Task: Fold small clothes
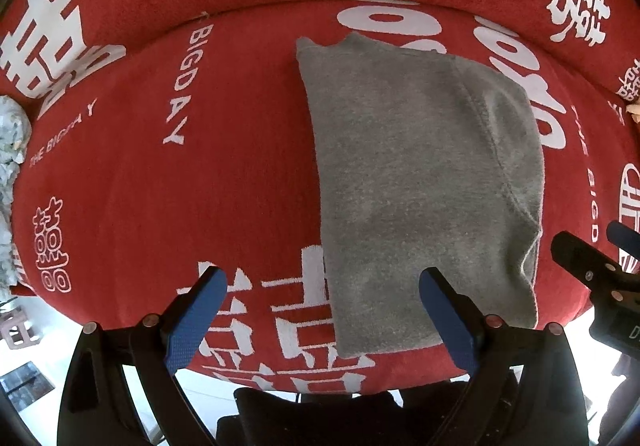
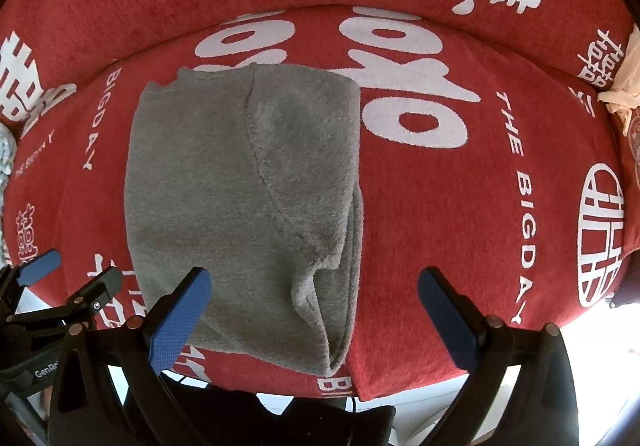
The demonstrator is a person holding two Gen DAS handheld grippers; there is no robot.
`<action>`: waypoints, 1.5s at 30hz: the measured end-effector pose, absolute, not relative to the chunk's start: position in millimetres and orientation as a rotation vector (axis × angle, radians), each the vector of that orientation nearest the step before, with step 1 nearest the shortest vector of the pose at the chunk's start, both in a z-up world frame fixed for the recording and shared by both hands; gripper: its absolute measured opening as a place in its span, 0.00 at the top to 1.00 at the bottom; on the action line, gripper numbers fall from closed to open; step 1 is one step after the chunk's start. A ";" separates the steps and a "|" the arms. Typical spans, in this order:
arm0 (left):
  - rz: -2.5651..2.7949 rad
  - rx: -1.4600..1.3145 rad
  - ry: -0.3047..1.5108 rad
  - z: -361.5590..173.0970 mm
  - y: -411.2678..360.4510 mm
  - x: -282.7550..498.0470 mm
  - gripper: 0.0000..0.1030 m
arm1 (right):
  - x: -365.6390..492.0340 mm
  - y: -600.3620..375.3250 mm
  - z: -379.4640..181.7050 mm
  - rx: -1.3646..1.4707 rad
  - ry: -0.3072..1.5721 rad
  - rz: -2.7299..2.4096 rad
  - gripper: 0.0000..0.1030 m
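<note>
Fold status: the grey fleece garment lies flat on the red cushion cover with white lettering, already doubled lengthwise into a tall narrow panel, so I judge 1 fold done and a crosswise fold due.

Far left, at the edge of the cover, a pale crumpled cloth; not part of this step.

My left gripper hovers over the near edge of the cover, its 2 blue-padded fingers spread wide, nothing between them. The right-hand finger of that pair sits over the garment's near left portion; whether it touches the fleece I cannot tell.

Garment orientation: long axis runs away from me, near hem toward my grippers, far end with a small notch toward the cushion's back seam. In the right wrist view a curved stitched seam runs down the panel, and the layered edges gape along the right side near the bottom corner.

My right gripper is likewise wide open and empty, straddling that near right corner, left finger over the fleece, right finger over bare red cover.

Next move, as I judge it: close 1 gripper on each near corner, catching all layers on the gaping right side, then carry the hem toward the far end.

Far right, a peach-coloured fabric bundle sits at the cushion edge, well apart.
</note>
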State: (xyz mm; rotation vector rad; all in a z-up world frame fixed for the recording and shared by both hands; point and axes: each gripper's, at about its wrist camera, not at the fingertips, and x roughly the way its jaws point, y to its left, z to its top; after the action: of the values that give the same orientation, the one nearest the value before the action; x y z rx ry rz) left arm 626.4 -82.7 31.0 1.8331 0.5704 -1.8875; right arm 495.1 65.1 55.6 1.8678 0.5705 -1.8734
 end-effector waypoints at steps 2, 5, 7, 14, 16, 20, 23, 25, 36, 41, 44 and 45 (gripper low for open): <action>-1.887 1.830 0.559 31.3 -82.4 626.1 0.06 | 494.5 64.7 55.1 1.871 0.571 -1.874 0.00; -1.887 1.830 0.560 31.3 -82.7 626.2 0.06 | 494.4 64.4 54.7 1.873 0.572 -1.874 0.00; -1.884 1.831 0.565 31.1 -82.9 625.9 0.06 | 494.1 64.3 54.1 1.876 0.571 -1.874 0.00; -1.872 1.845 0.561 27.9 -83.8 625.9 0.05 | 493.3 63.5 52.7 1.886 0.568 -1.873 0.00; -1.871 1.846 0.557 27.3 -83.7 625.9 0.06 | 492.9 63.2 52.4 1.886 0.565 -1.872 0.00; -1.869 1.846 0.555 27.0 -84.0 626.0 0.06 | 492.5 62.9 51.3 1.893 0.565 -1.872 0.00; -1.865 1.843 0.554 27.0 -85.4 626.2 0.05 | 492.2 61.6 51.0 1.894 0.565 -1.871 0.00; -1.863 1.844 0.553 26.9 -86.1 626.0 0.06 | 492.0 60.8 50.8 1.893 0.567 -1.869 0.00; -1.850 1.845 0.528 24.7 -89.0 625.9 0.06 | 491.0 57.5 50.2 1.893 0.569 -1.869 0.00; -1.846 1.842 0.509 24.8 -89.5 625.2 0.06 | 491.1 57.3 50.0 1.896 0.568 -1.868 0.00; -1.845 1.843 0.512 25.2 -89.3 624.4 0.06 | 491.3 57.0 50.0 1.897 0.569 -1.868 0.00; -1.844 1.842 0.513 25.2 -89.4 624.4 0.06 | 491.0 56.6 50.2 1.896 0.569 -1.869 0.00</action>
State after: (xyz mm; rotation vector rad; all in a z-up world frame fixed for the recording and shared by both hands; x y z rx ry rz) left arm 624.4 -89.4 25.2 1.8425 0.5127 -1.8442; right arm 491.0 56.6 50.2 1.8959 0.5695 -1.8687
